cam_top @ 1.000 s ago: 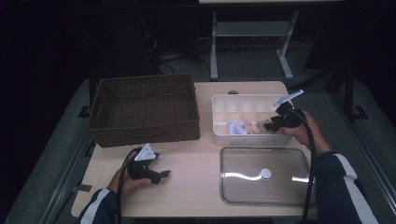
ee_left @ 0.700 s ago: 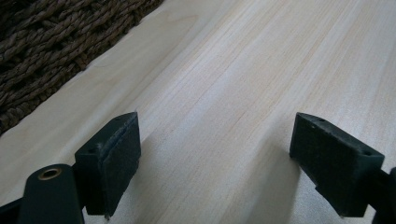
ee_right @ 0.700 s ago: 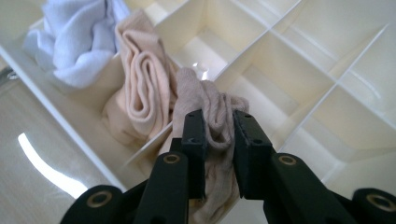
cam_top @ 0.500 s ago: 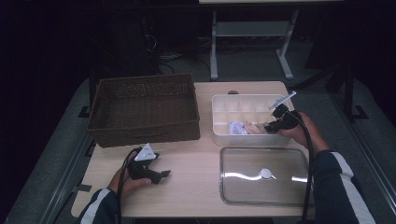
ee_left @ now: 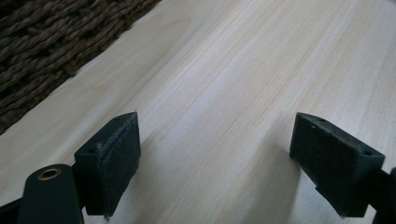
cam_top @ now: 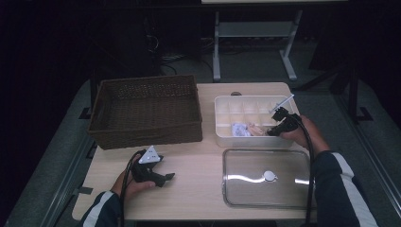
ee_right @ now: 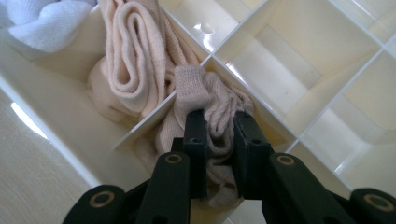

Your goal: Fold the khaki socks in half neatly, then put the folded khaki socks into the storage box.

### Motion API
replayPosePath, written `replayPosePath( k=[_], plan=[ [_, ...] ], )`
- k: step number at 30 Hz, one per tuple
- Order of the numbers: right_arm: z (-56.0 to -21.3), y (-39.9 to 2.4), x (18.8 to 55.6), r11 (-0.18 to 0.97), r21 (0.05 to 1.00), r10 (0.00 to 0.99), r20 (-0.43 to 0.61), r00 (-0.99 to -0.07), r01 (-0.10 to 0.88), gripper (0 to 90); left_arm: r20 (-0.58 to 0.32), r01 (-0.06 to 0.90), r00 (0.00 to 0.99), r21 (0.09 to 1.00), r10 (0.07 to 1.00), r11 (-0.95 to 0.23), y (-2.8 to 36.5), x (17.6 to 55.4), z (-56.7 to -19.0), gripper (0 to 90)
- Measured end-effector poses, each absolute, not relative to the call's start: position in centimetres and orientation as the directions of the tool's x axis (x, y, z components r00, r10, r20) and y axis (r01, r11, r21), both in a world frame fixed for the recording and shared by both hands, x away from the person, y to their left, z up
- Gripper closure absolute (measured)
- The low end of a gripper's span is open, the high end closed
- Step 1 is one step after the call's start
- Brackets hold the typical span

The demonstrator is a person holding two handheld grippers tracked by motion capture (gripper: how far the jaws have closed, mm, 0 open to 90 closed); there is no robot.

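Where dividers (ee_right: 144,119) crowd, right tongs (ee_right: 219,133) on sock (ee_right: 212,100).

Soft knit sock (ee_right: 212,100), glossy plastic organizer (ee_right: 299,56), matt wooden table (ee_left: 243,70).

Dividers (ee_right: 154,119) hem sock (ee_right: 219,112); table (cam_top: 198,161) between grippers seemingly open

room: dark | floor (cam_top: 265,61): grey | metal stand (cam_top: 255,42): behind wooden table (cam_top: 198,189)
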State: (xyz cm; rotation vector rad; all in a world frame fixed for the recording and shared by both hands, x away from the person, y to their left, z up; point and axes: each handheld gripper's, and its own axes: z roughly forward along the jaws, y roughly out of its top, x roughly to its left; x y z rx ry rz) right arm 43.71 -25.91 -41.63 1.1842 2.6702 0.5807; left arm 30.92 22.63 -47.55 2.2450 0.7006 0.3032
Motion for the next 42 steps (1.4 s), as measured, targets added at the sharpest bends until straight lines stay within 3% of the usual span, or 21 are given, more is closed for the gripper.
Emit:
replayPosePath(
  k=[6, 14, 18, 27, 28, 36, 42],
  plan=[
    [-41.4, -26.3, 43.1, 0.587, 0.456, 0.75, 0.005, -0.661, 0.669, 72.8, 0.003, 0.389, 0.824, 0.723, 0.566, -0.571, 22.6, 30.9, -47.5, 15.2],
    [-39.9, -27.3, 41.7, 0.545, 0.542, 0.77, -0.022, -0.637, 0.64, 53.0, -0.003, 0.391, 0.824, 0.726, 0.567, -0.565, 22.5, 31.0, -47.5, 15.2],
    [-38.7, -28.1, 40.4, 0.509, 0.615, 0.778, -0.03, -0.627, 0.602, 48.5, -0.002, 0.391, 0.824, 0.726, 0.567, -0.565, 22.5, 31.0, -47.5, 15.2],
    [-37.7, -29.1, 36.9, 0.505, 0.687, 0.76, -0.068, -0.646, 0.522, 38.8, 0.006, 0.389, 0.823, 0.723, 0.568, -0.571, 22.3, 30.9, -47.5, 15.2],
    [-37.8, -29.5, 35.9, 0.498, 0.696, 0.76, -0.062, -0.647, 0.518, 35.1, 0.006, 0.392, 0.82, 0.722, 0.572, -0.57, 22.0, 30.9, -47.5, 15.2],
    [-40.1, -31.3, 32.7, 0.488, 0.691, 0.767, -0.048, -0.639, 0.534, 30.1, -0.049, 0.426, 0.822, 0.714, 0.568, -0.555, 19.8, 31.3, -47.2, 15.6],
    [-43.6, -34.0, 30.0, 0.435, 0.671, 0.809, 0.003, -0.588, 0.601, 26.4, -0.074, 0.368, 0.878, 0.735, 0.473, -0.569, 15.2, 30.6, -46.8, 16.0]
  ],
)
